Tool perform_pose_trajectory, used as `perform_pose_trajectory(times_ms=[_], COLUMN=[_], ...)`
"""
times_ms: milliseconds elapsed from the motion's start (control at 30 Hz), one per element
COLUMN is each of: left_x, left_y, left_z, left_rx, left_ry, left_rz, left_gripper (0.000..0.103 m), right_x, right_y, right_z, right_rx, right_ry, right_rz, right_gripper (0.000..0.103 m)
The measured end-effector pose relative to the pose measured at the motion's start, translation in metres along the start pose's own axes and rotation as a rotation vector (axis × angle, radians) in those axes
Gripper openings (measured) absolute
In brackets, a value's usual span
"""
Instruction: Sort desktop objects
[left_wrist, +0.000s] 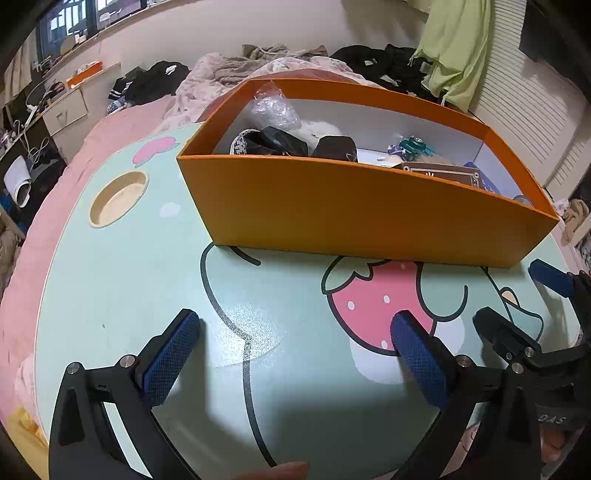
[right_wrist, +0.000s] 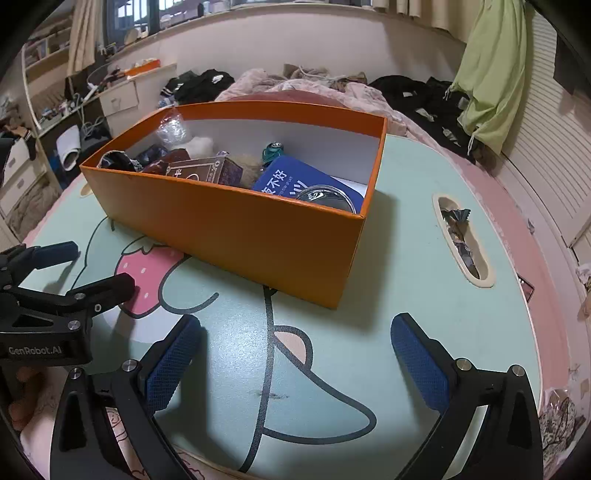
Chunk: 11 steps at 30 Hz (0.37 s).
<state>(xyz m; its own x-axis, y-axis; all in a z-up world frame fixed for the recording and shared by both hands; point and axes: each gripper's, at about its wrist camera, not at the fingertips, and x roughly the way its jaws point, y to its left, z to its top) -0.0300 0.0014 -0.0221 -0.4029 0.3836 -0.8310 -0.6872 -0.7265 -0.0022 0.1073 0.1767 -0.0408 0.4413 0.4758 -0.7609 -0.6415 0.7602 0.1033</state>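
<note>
A: Orange box (left_wrist: 332, 206) up on the green table (left_wrist: 122, 280), toward the far side. Open on top, white inside

B: Full of small stuff. Blue card (right_wrist: 295, 181) with white letters, near the right end. Brown carton (right_wrist: 199, 171) beside it. Shiny round glass thing (right_wrist: 327, 197) on the blue card, right by the front wall

A: Also a clear crinkly bag (left_wrist: 271, 105) poking up in the far left corner. Some dark things (left_wrist: 284, 142) in the middle, hard to tell what

B: Front wall of the box smooth and plain. Right front corner sharp, pointing at the right gripper (right_wrist: 295, 354)

A: Lots of bare table in front of the box. Just a strawberry picture (left_wrist: 376, 302) and black drawn lines there

B: Round hole (left_wrist: 118, 197) in the table, left of the box, well apart. Long slot (right_wrist: 461, 240) on the right side, with crumpled wrappers in it. Pink edge all round the table

A: Left gripper (left_wrist: 295, 354) wide open, nothing between the blue pads (left_wrist: 170, 358). Low over the bare table

B: Right gripper wide open too, holding nothing. Both side by side, near each other but not touching. Box well ahead of both, no touching it
</note>
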Motion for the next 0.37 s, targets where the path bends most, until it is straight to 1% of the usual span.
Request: perform_pose_trajectory(times_ms=[367], left_x=[-0.0003], left_y=[0.0004], left_z=[0.0002], left_rx=[-0.001], left_ry=[0.001], left_rz=[0.000], left_gripper=[0.103], right_x=[-0.0001], right_y=[0.0003], right_z=[-0.0002], right_rx=[0.001], right_ry=[0.000], right_rz=[0.000], right_gripper=[0.103])
